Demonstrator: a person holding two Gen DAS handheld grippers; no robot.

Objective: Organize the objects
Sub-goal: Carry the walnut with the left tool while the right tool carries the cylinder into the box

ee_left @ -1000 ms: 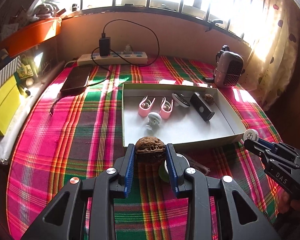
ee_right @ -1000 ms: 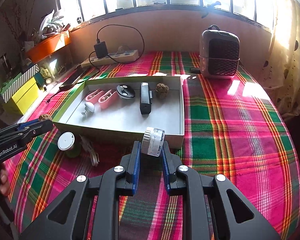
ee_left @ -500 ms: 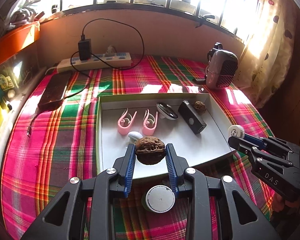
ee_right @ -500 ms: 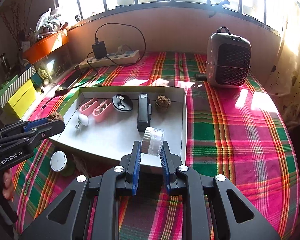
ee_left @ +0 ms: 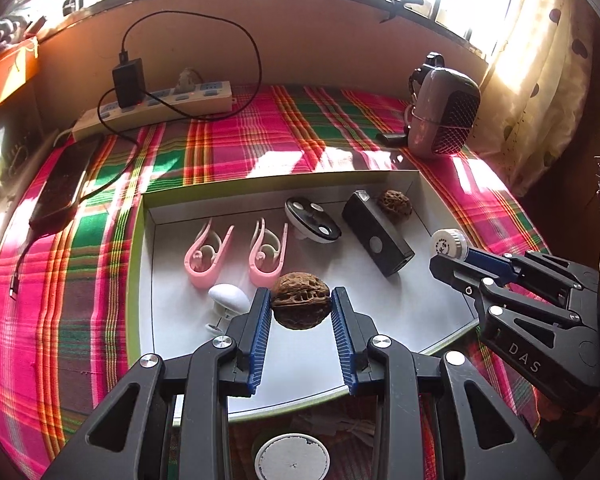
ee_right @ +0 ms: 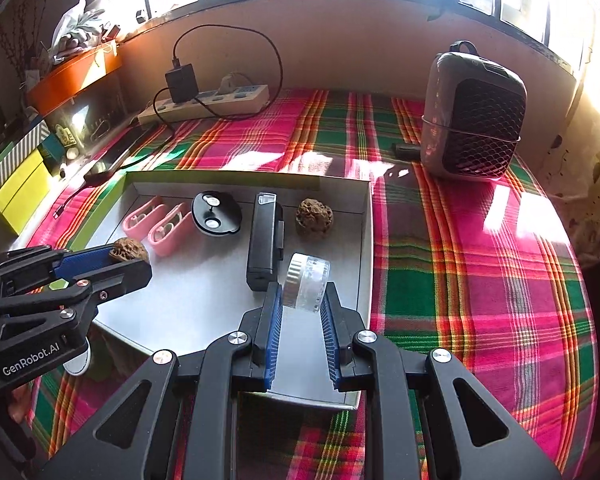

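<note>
My left gripper (ee_left: 300,304) is shut on a brown walnut (ee_left: 300,300) and holds it above the near left part of the shallow white tray (ee_left: 440,200). My right gripper (ee_right: 300,300) is shut on a small clear jar with a white lid (ee_right: 306,286), above the tray's (ee_right: 364,240) near right part. In the tray lie two pink clips (ee_left: 236,254), a white knob (ee_left: 228,298), a black round piece (ee_left: 314,220), a black box (ee_left: 378,238) and a second walnut (ee_left: 394,206).
A round white lid (ee_left: 292,458) lies on the plaid cloth in front of the tray. A small heater (ee_right: 472,116) stands at the back right. A power strip with charger (ee_right: 204,100) and a phone (ee_left: 60,188) lie at the back left. Boxes (ee_right: 16,188) line the left edge.
Both grippers have moved forward from in front of the tray to over it, each still holding its object. The tray looks larger and nearer in both views.
</note>
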